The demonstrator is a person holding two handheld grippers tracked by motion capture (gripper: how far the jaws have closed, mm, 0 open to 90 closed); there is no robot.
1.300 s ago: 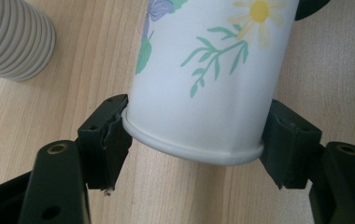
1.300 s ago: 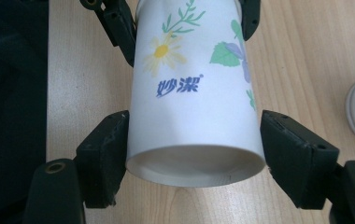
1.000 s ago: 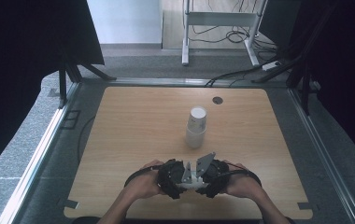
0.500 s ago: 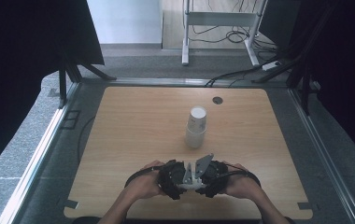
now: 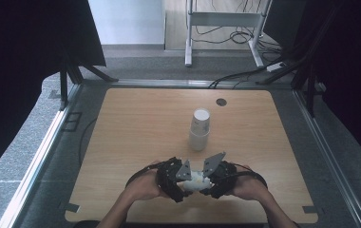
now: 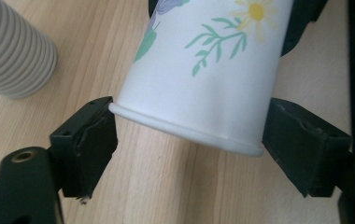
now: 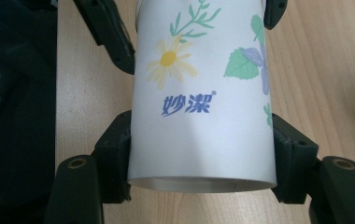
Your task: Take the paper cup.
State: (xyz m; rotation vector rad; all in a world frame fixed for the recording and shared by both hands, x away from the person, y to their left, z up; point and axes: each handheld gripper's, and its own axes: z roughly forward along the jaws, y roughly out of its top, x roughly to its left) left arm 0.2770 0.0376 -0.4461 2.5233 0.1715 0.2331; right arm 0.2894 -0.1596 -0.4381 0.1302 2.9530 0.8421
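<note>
We note a handover in progress at the lower centre of the high view, near the front edge of the table (image 5: 121, 142).

Left gripper (image 6: 189, 135): its jaws have just been opening. In the left gripper view the rolled rim of the flowered paper cup (image 6: 203, 79) sits between them; the left pad touches the rim's edge at most, the right pad stands just clear. We read this as released, not gripping.

Flowered paper cup: lies roughly level between the two grippers, above the wood, with its rim towards the left gripper and its base towards the right.

Right gripper (image 7: 201, 154): jaws clenched on the cup's base end, both pads pressed against the wall in the right gripper view.

Meaning: the cup's weight now appears to rest with the right gripper alone, so it seems free to go to the stack of ribbed cups (image 5: 199, 129), standing upright mid-table, above the hands.
</note>
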